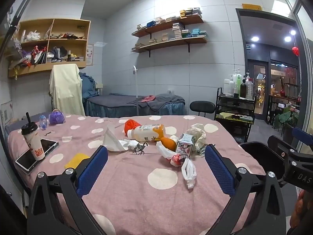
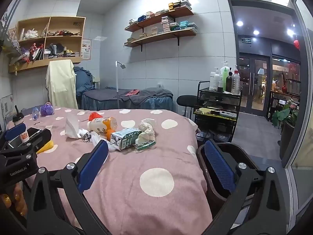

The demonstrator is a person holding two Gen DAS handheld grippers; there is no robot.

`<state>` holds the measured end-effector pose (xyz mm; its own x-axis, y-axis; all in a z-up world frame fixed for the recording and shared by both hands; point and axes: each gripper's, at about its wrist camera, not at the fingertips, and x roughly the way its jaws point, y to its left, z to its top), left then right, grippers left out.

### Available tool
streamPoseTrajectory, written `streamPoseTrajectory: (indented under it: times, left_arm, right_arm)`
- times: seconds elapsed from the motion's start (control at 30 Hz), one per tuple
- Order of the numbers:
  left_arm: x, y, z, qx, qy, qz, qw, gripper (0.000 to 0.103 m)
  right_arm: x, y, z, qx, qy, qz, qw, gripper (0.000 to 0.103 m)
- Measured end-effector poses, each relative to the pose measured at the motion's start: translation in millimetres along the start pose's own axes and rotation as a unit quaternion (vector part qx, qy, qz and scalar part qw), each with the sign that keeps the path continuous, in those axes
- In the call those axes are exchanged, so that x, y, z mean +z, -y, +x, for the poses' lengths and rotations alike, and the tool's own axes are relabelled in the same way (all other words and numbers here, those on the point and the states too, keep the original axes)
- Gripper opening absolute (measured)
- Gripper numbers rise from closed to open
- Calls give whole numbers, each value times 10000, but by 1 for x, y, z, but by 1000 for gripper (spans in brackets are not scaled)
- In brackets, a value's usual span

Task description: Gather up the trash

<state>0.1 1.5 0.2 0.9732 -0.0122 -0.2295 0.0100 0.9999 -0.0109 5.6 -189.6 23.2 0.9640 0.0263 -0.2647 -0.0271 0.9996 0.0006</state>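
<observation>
Trash lies in the middle of a bed with a pink polka-dot cover [image 1: 137,192]: an orange juice bottle with a red cap [image 1: 145,131], a small carton [image 1: 185,144], crumpled paper [image 1: 196,132], white tissue [image 1: 112,140], a knotted plastic bag [image 1: 187,169] and an orange item [image 1: 168,143]. My left gripper [image 1: 156,155] is open and empty, short of the pile. My right gripper [image 2: 156,154] is open and empty; its right finger hangs over a dark bin [image 2: 215,168] at the bed's right edge. The carton [image 2: 125,138] and bottle [image 2: 101,125] lie ahead of it.
A drink cup with a straw [image 1: 32,141] stands on a phone [image 1: 37,153] at the left. A yellow item [image 1: 76,159], a purple object [image 1: 56,117] and a small bottle [image 1: 43,121] lie further left. A black trolley [image 1: 234,113] with bottles stands to the right.
</observation>
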Motion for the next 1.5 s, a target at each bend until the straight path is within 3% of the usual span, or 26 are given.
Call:
streamPoseTrajectory:
  times: [0.5, 0.57, 1.5]
  left_arm:
    - [12, 17, -3, 36, -114, 133, 9998, 97]
    - [-2, 4, 2, 10, -42, 145, 9999, 97]
    - [-3, 5, 1, 8, -3, 187, 9998, 97]
  right_arm:
    - [-5, 3, 10, -41, -206, 150, 9997, 97]
    - [-5, 5, 9, -63, -194, 173, 9996, 97]
    - [-3, 8, 6, -107, -173, 226, 9995, 97]
